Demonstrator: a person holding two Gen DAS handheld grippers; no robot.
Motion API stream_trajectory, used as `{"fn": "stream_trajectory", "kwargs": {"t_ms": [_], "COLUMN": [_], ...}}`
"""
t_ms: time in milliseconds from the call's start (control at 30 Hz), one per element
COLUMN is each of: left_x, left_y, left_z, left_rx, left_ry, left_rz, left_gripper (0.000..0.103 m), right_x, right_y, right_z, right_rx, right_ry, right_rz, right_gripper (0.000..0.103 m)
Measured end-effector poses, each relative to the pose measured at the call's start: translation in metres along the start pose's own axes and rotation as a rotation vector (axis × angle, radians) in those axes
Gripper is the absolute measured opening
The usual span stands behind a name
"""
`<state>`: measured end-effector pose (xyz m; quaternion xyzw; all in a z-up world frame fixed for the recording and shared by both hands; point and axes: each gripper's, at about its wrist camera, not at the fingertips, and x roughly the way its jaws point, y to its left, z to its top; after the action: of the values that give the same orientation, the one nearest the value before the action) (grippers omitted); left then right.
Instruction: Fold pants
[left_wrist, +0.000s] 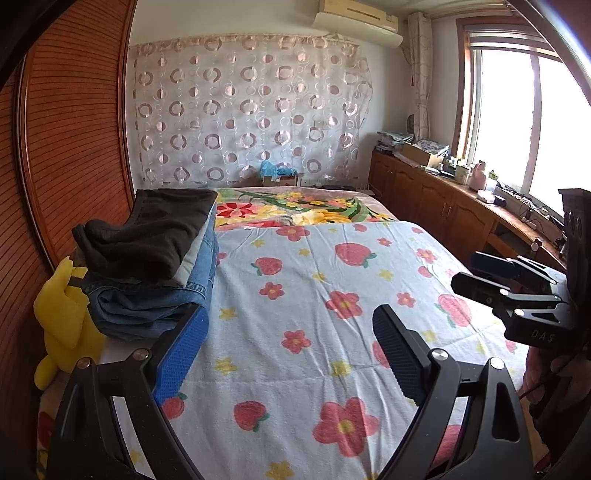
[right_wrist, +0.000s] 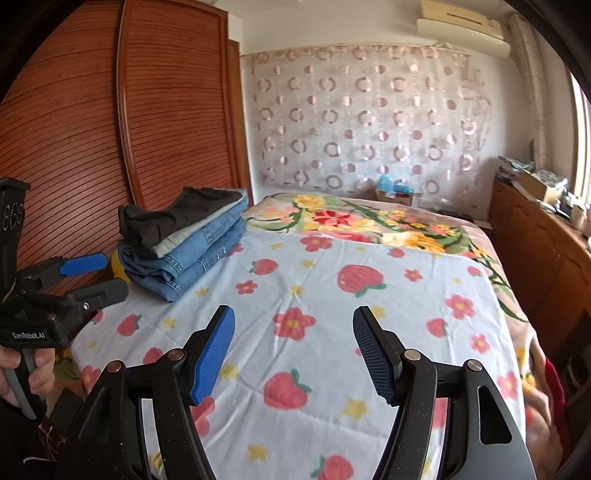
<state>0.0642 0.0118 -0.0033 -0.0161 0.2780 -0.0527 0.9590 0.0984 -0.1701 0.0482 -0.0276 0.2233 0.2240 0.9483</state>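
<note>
Both tongs, left (left_wrist: 288, 354) and right (right_wrist: 293, 354), spread, empty above bed sheet (right_wrist: 332, 295); folded pants stack (right_wrist: 184, 240) ahead-left.

Both wrist cams low over bed (left_wrist: 295, 295), facing far wall.

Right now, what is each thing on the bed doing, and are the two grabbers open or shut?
Left gripper: open, empty.
Right gripper: open, empty.
Black folded pants: folded, top of the pile.
Blue denim jeans: folded, stacked underneath.
Strawberry-print white sheet: spread flat, slightly wrinkled.
Yellow plush toy: slumped beside the pile.
</note>
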Motion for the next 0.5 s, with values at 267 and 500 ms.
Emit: {"fn": "stream_trajectory", "kwargs": {"t_ms": [267, 500], "left_x": [-0.027, -0.045], "left_y": [-0.021, -0.027], "left_z": [0.005, 0.015], "left_rx": [0.037, 0.037], "left_ry": [-0.031, -0.069], "left_rz": [-0.017, -0.015], "left_gripper": [0.091, 0.091], "right_x": [-0.036, -0.066], "right_y": [0.012, 0.014], "right_z": [-0.007, -0.013], "right_rx": [0.043, 0.091], "right_ry": [-0.022, -0.07], "right_rz": [-0.048, -0.113], "right_gripper": [0.074, 0.074]}}
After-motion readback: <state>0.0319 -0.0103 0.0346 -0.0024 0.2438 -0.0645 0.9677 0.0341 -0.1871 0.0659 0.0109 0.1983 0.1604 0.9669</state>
